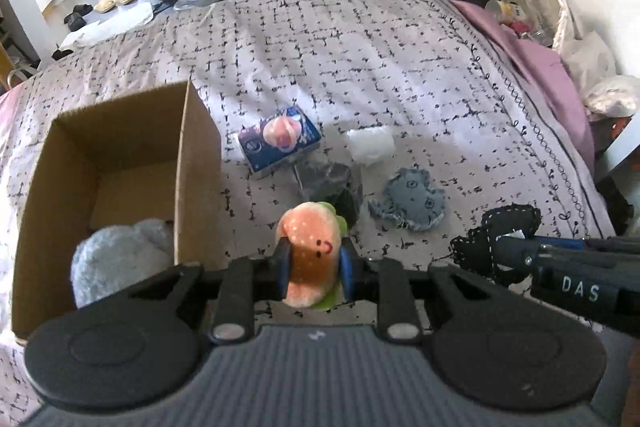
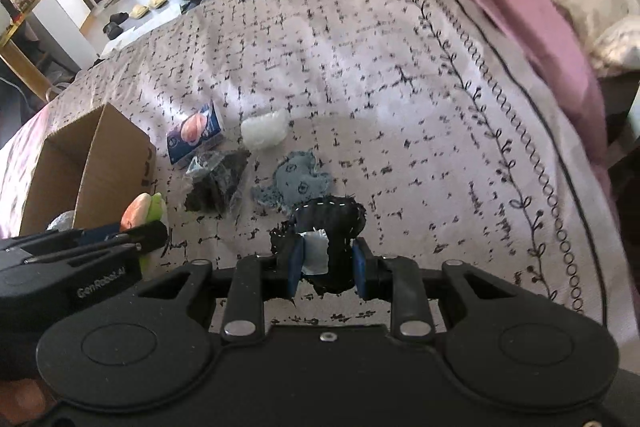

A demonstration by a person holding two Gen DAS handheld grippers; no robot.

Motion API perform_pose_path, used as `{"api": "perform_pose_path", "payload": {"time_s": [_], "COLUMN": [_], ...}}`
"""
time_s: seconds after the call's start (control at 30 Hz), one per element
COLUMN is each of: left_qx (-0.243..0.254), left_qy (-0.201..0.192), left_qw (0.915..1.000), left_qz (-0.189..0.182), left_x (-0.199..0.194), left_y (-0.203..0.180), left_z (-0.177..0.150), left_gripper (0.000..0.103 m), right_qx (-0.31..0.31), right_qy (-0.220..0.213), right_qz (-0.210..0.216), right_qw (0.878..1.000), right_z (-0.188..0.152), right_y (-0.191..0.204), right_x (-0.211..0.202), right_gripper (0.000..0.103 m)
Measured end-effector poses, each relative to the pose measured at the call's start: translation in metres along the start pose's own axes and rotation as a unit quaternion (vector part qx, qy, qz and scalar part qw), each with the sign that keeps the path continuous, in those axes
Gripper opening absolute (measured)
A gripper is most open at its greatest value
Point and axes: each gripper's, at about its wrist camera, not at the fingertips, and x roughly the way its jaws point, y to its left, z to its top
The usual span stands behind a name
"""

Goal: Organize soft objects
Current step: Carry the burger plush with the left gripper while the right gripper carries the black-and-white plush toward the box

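Observation:
My left gripper (image 1: 314, 267) is shut on an orange burger plush (image 1: 310, 247) with a smiling face, held above the bed just right of an open cardboard box (image 1: 120, 163). A grey fluffy plush (image 1: 116, 259) lies inside the box. My right gripper (image 2: 328, 265) is shut on a black stitched fabric toy (image 2: 332, 223) with a white tag, held low over the bed. In the right wrist view the burger plush (image 2: 140, 211) and the box (image 2: 80, 171) show at the left. A grey denim toy (image 1: 412, 199) lies on the bed between both grippers.
On the patterned bedspread (image 1: 360, 67) lie a blue printed tissue pack (image 1: 280, 143), a white soft wad (image 1: 370, 145) and a dark item in a clear bag (image 1: 332, 183). A purple pillow (image 1: 532, 59) and clutter line the right edge. The floor with bags lies beyond the bed's far side.

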Motion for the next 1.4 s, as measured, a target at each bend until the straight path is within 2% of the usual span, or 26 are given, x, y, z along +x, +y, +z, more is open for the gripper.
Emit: {"api": "perform_pose_path", "payload": {"time_s": [0.2,0.37,0.63,0.77,1.4], "left_qx": [0.000,0.016,0.004,-0.007,-0.068], "left_qy": [-0.001,-0.018,-0.030,-0.032,-0.012], "left_qw": [0.9997,0.9993,0.9992,0.9988,0.9975], "left_qz": [-0.026,-0.027,-0.028,-0.036,-0.018], "left_x": [-0.013,-0.028,-0.047,-0.052,-0.045], "left_y": [0.012,0.019,0.048,0.064,0.143], "left_z": [0.016,0.025,0.036,0.036,0.011], "left_gripper": [0.023,0.023,0.023,0.023,0.023], "right_qx": [-0.010,-0.021,-0.027,-0.041,-0.088], "right_qy": [-0.020,-0.039,-0.064,-0.069,-0.086], "right_qz": [-0.003,-0.003,0.001,0.007,0.033], "right_qw": [1.000,0.999,0.998,0.997,0.992], "right_z": [0.006,0.012,0.018,0.021,0.019], "right_y": [0.014,0.028,0.051,0.065,0.133], "right_x": [-0.014,-0.027,-0.041,-0.043,-0.040], "right_gripper": [0.026,0.026,0.026,0.026,0.026]}}
